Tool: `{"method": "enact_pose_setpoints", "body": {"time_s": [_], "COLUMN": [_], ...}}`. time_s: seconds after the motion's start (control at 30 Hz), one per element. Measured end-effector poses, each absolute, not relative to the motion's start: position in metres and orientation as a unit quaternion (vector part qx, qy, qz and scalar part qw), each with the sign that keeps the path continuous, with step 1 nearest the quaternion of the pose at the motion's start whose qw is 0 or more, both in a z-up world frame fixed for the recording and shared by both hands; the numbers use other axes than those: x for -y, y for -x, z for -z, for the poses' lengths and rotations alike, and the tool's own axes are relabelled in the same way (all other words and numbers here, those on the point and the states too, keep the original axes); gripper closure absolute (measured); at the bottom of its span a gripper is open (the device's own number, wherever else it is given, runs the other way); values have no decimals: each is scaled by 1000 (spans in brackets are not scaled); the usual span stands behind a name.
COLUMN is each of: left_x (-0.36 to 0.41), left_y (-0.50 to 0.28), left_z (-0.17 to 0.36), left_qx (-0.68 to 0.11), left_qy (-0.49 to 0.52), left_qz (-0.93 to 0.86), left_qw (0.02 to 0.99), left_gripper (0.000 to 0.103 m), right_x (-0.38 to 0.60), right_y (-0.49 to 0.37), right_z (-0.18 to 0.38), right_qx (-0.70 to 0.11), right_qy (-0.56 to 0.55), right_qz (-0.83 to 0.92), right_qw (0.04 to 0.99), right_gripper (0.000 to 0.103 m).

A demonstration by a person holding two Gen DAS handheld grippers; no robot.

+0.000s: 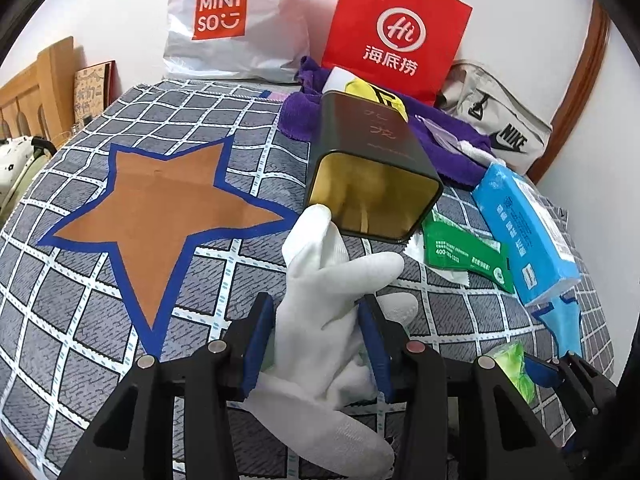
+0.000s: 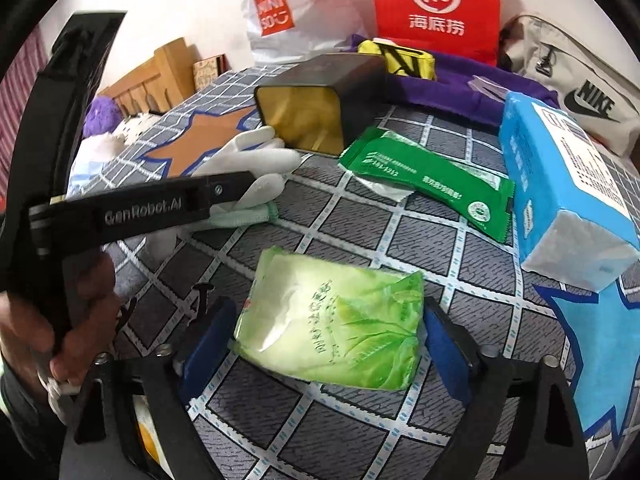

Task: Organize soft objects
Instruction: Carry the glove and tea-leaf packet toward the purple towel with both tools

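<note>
White glove (image 1: pixel 320 320) (limp) pinched in left gripper (image 1: pixel 318 344) | green tissue pack (image 2: pixel 336 320) between right gripper (image 2: pixel 328 344) jaws, grip unclear

white glove (image 1: pixel 320 280), grey checked cloth (image 1: pixel 100 300), brown star (image 1: pixel 160 208).

left wrist: close, angled down over bedspread (image 1: pixel 120 300) | right wrist: same | shared: tin (image 1: pixel 372 168), red bag (image 1: pixel 396 28)
</note>
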State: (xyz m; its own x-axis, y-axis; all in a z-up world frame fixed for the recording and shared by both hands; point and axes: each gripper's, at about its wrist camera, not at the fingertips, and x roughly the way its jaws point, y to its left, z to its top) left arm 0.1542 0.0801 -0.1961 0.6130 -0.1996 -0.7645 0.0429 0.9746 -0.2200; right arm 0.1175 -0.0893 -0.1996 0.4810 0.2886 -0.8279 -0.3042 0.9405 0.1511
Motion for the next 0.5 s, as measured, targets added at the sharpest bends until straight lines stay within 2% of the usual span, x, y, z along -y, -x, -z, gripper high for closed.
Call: {"method": "enact_pose_setpoints", "body": {"time_s": [0.2,0.5], "left_x": [-77,-66], "left_y": [-156,-157], "left_z": [196,195], "left_qx": [-441,-449], "left_qy": [86,60], "left_qz": [57,26], "left_qw": [892,891], "left_gripper": [58,59], "right_x": [99,162], "right_y": [-117,-99], "right_z": [196,174], "right_qx": [-480,-453], "right_qy": [4,19], "right_qz": [-188,-152], "right_qw": [857,878], "right_gripper": [30,30]}}
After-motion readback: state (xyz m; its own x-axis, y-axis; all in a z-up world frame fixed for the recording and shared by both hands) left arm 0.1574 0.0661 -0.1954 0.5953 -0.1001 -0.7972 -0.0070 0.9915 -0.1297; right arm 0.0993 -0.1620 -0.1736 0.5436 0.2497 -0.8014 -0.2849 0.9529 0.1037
